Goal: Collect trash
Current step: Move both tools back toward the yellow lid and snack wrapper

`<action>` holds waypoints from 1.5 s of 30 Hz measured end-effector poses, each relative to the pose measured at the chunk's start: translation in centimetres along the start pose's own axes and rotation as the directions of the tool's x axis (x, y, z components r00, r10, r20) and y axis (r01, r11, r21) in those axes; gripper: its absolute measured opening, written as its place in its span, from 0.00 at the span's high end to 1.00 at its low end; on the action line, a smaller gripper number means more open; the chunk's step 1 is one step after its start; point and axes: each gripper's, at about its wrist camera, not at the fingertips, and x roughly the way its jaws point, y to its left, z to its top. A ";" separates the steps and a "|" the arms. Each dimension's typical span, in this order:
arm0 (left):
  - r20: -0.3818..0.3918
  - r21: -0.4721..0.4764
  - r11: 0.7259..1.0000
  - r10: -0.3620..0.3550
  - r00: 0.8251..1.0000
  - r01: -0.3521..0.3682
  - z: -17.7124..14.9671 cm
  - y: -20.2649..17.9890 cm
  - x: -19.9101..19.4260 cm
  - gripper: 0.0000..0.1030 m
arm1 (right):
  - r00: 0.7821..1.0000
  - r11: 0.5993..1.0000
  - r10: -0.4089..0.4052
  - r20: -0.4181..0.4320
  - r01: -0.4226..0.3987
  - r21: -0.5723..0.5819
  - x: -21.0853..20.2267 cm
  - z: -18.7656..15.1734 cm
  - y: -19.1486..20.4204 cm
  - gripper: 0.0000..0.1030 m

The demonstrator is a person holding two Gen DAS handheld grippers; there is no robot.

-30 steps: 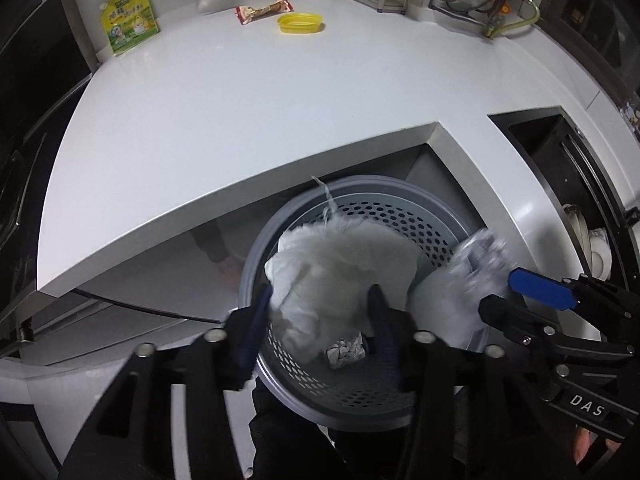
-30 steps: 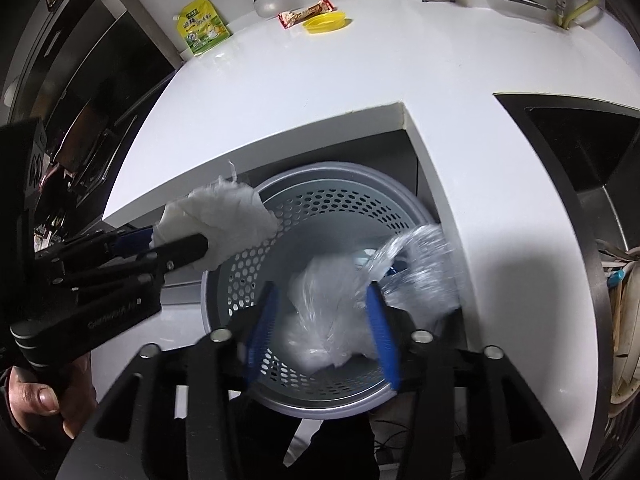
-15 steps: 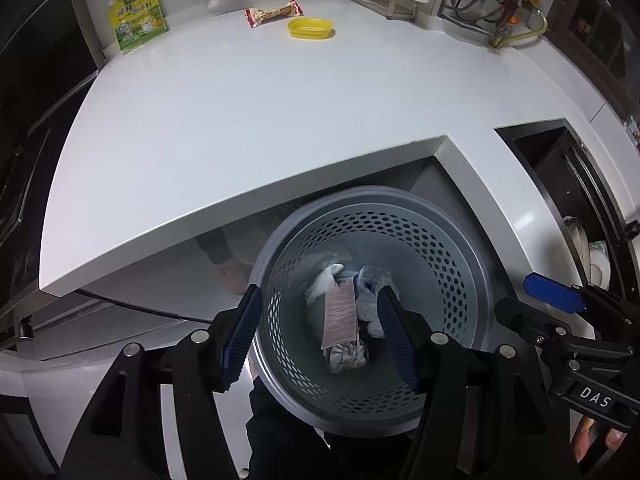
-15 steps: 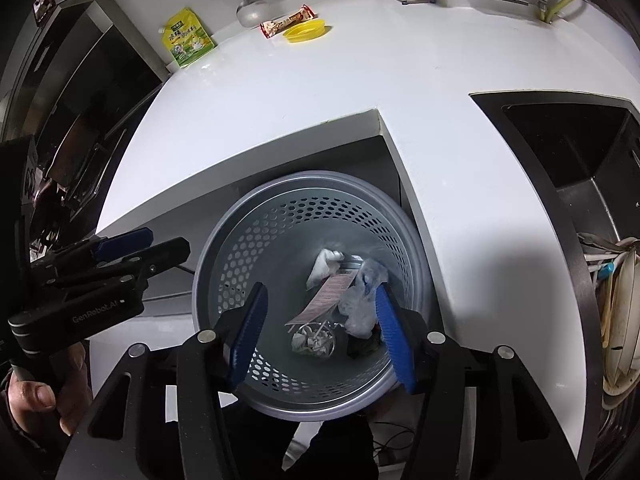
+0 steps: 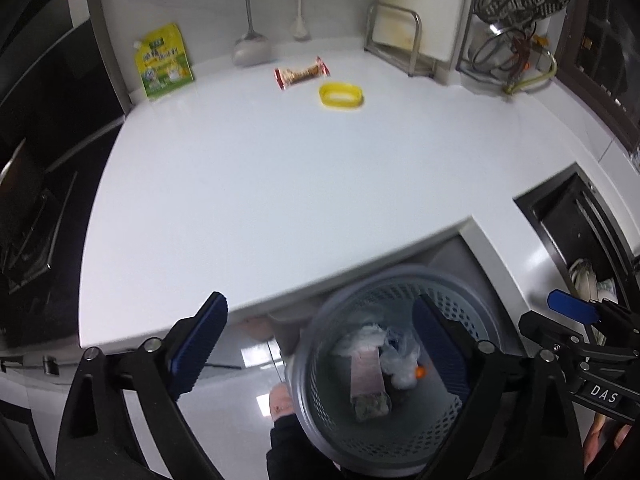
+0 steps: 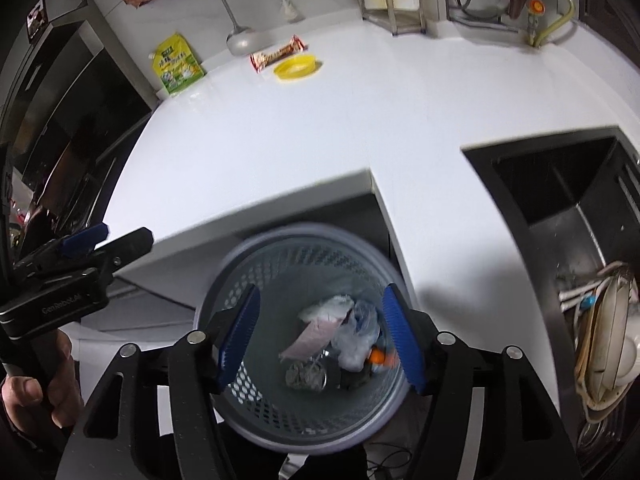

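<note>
Both our left gripper (image 5: 318,342) and right gripper (image 6: 320,338) were opening, nothing between them, above the grey perforated plastic bin (image 6: 256,424). The red crinkly snack wrapper (image 5: 301,76), upper centre on the white counter (image 5: 280,168), looked light and slippery; we judged pinching its flat middle best.

Under my grippers: perforated grey plastic bin (image 6: 280,408), matt. In it, crumpled tissue (image 6: 328,306), clear crinkly plastic film (image 6: 356,340). Countertop (image 5: 280,184) smooth, glossy white. Snack wrapper (image 5: 302,74) shiny foil; yellow lid (image 5: 341,96) plastic; ladle (image 5: 250,50) brushed metal.
</note>
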 end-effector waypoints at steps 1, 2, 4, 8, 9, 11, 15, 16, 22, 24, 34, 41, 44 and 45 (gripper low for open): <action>0.016 -0.001 1.000 -0.001 1.000 0.001 0.6 0.4 -0.2 0.09 | 1.000 1.000 -0.007 0.014 0.007 -0.002 -0.1 0.6 0.2 0.38; 0.029 -0.001 1.000 0.000 1.000 0.000 1.1 0.6 -0.3 0.08 | 1.000 1.000 -0.015 0.025 0.015 -0.004 -0.2 1.2 0.5 0.38; 0.057 0.004 1.000 0.002 0.998 -0.002 2.6 1.2 -0.6 0.08 | 0.998 0.999 -0.032 0.051 0.032 -0.005 -0.3 2.4 1.0 0.36; 0.103 0.023 1.000 -0.006 0.995 0.003 5.5 2.4 -0.8 0.08 | 0.994 0.998 -0.066 0.092 0.066 -0.004 0.1 4.9 2.0 0.32; 0.118 0.029 1.000 -0.004 0.993 0.001 6.3 2.7 -0.9 0.08 | 0.991 0.997 -0.081 0.103 0.081 -0.004 0.2 5.5 2.3 0.30; 0.143 0.035 0.999 -0.007 0.990 0.002 7.7 3.3 -1.0 0.07 | 0.988 0.994 -0.104 0.113 0.105 -0.006 0.8 6.9 2.9 0.30; 0.176 0.034 0.999 -0.018 0.984 0.012 10.8 4.8 -0.5 0.06 | 0.982 0.991 -0.133 0.136 0.133 0.006 1.9 9.7 4.0 0.29; 0.182 0.035 0.999 -0.020 0.983 0.014 11.5 5.1 -0.3 0.06 | 0.980 0.991 -0.136 0.143 0.136 0.010 2.2 10.3 4.3 0.28; 0.197 0.039 0.999 -0.020 0.980 0.012 14.7 7.4 2.2 0.06 | 0.973 0.988 -0.156 0.171 0.152 0.039 4.5 13.6 5.4 0.26; 0.195 0.040 0.999 -0.020 0.981 0.013 15.6 8.2 3.3 0.06 | 0.973 0.987 -0.159 0.169 0.153 0.051 5.6 14.6 5.6 0.24; 0.147 0.048 0.998 -0.038 0.988 0.031 19.1 12.7 10.6 0.06 | 0.973 0.976 -0.186 0.139 0.166 0.143 12.4 19.2 6.7 0.24; 0.142 0.064 0.998 -0.032 0.989 0.023 21.4 14.1 14.2 0.06 | 0.974 0.967 -0.192 0.123 0.166 0.194 16.4 22.6 6.8 0.24; 0.141 0.064 0.998 -0.037 0.989 0.028 22.2 14.7 15.2 0.06 | 0.976 0.964 -0.187 0.115 0.159 0.213 18.0 23.8 6.8 0.24; 0.138 0.065 0.997 -0.039 0.990 0.030 22.4 14.9 15.5 0.06 | 0.976 0.964 -0.184 0.113 0.156 0.217 18.5 24.1 6.8 0.24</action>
